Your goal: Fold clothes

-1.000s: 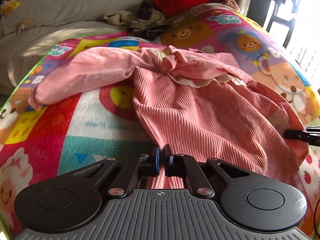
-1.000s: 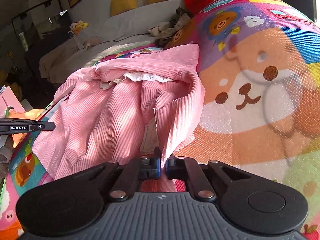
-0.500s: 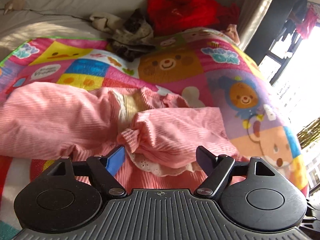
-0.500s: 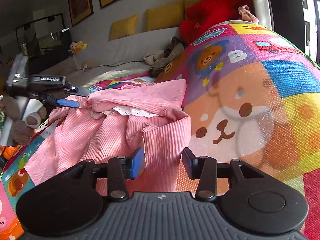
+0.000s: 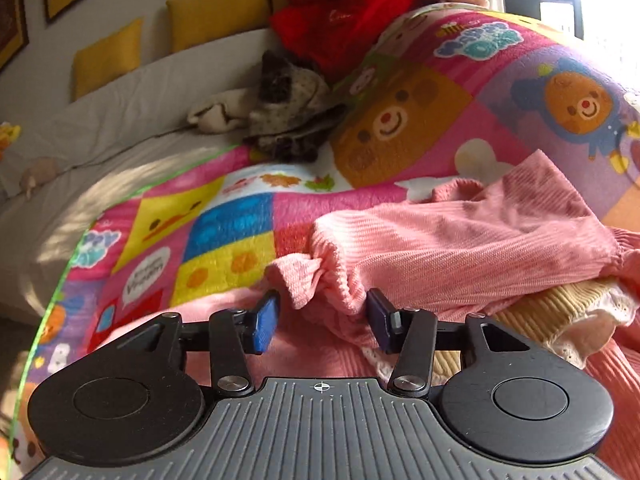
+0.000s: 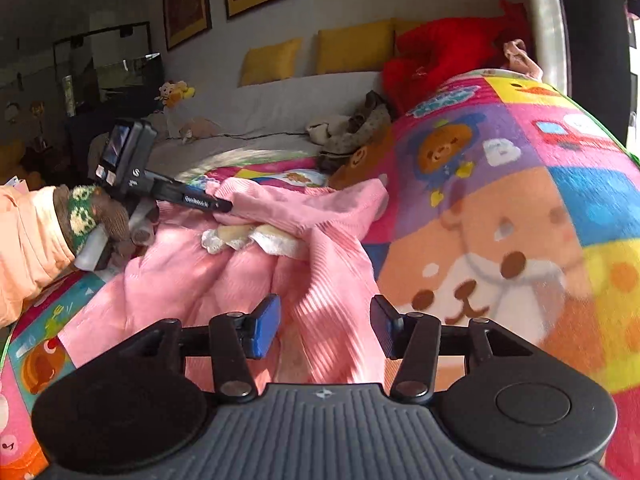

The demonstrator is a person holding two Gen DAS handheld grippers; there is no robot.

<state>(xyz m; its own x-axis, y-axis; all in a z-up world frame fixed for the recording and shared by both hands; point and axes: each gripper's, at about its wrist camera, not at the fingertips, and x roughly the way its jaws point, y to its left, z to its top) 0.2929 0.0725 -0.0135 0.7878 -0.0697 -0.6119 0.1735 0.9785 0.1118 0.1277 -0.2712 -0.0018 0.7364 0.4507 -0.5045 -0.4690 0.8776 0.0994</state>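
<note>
Pink ribbed garment (image 5: pixel 460 248) lies bunched on the cartoon-print blanket (image 5: pixel 224 224); fold barely begun, by my reading. One sleeve is laid across the body, its gathered cuff (image 5: pixel 304 276) just ahead of the left gripper (image 5: pixel 322 322) and partly between its fingers. Left jaws stand apart: cuff fabric sits close against the right-hand pad, though no pinch shows. Right gripper (image 6: pixel 325 326) also stands apart, nothing clamped; a ridge of the garment's lower body runs forward between and beyond its fingertips. Left to do, as I judge it: flatten the body, bring in the other sleeve, fold in half. Left wrist view alone shows the cuff detail and the cream lining with lace trim (image 5: pixel 576 320) off to the right of its fingers. Right wrist view alone shows the whole spread of the garment, the gloved hand (image 6: pixel 104 224) carrying the left tool, and that tool's tip resting at the collar end, far ahead-left of the right fingers.
</note>
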